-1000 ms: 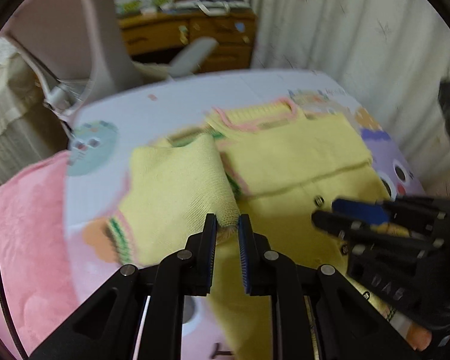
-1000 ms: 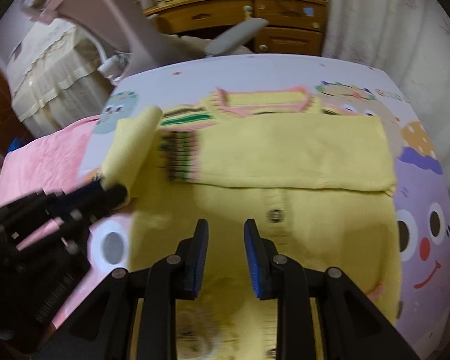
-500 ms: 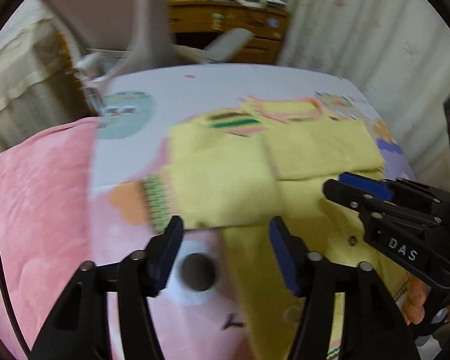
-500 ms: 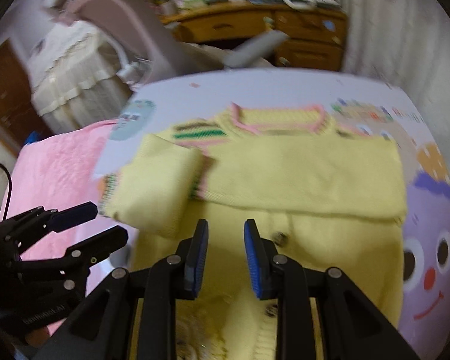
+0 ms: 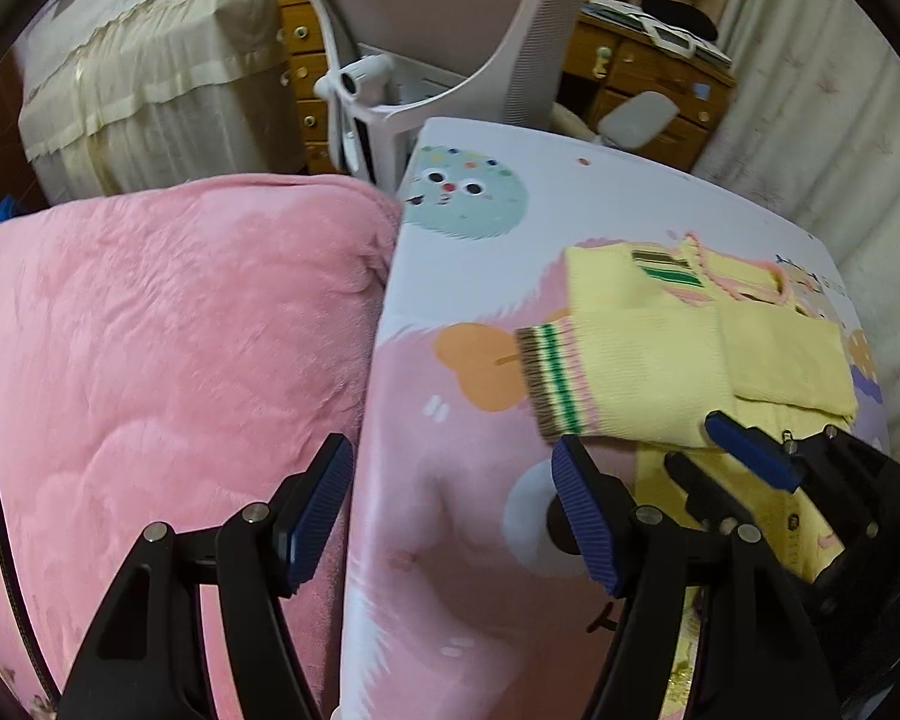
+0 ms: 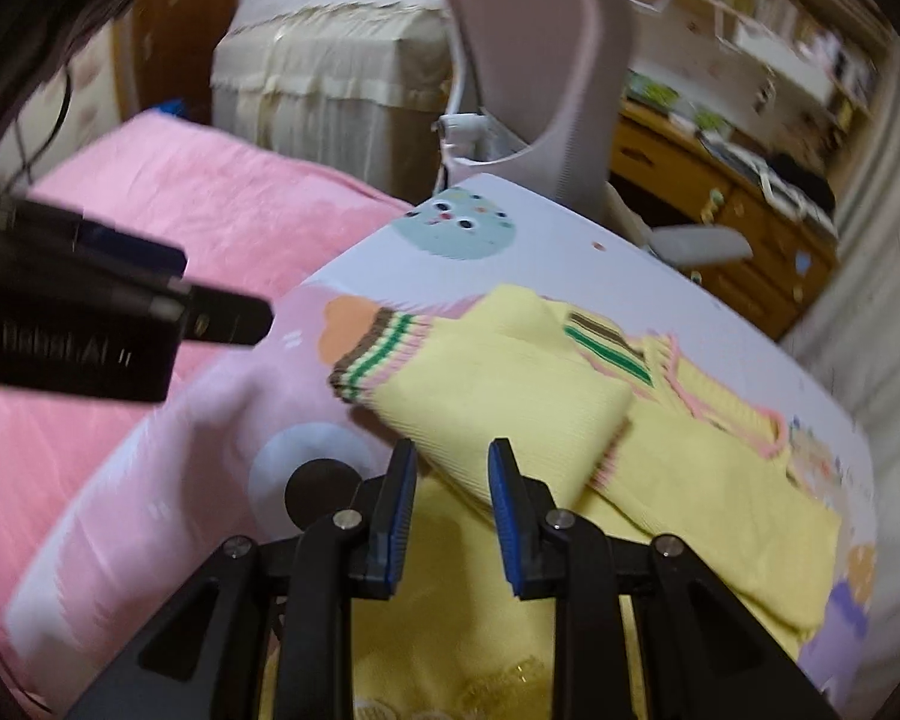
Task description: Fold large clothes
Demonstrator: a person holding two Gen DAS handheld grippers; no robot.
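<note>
Yellow knitted cardigan with pink trim and striped cuffs [image 5: 690,360] is lying on the cartoon-printed sheet [image 5: 480,540] of the bed, both sleeves folded across its chest; the left gripper [image 5: 450,516] is hovering beside it over the sheet, jaws spreading, nothing between them; the right gripper [image 6: 453,510] is hanging over the cardigan's lower body, jaws partly apart, pinching nothing; risk: the striped cuff [image 6: 378,354] is overhanging the body's edge, so a careless hem lift is likely dragging the loose sleeve out of its fold; the pink quilted blanket [image 5: 150,360] is crowding the left side.

Yellow sweater [image 5: 660,372] is showing matt ribbed knit; pink blanket [image 5: 168,360], at nine o'clock, is appearing plush; gripper pads [image 6: 397,516] are looking ridged.
</note>
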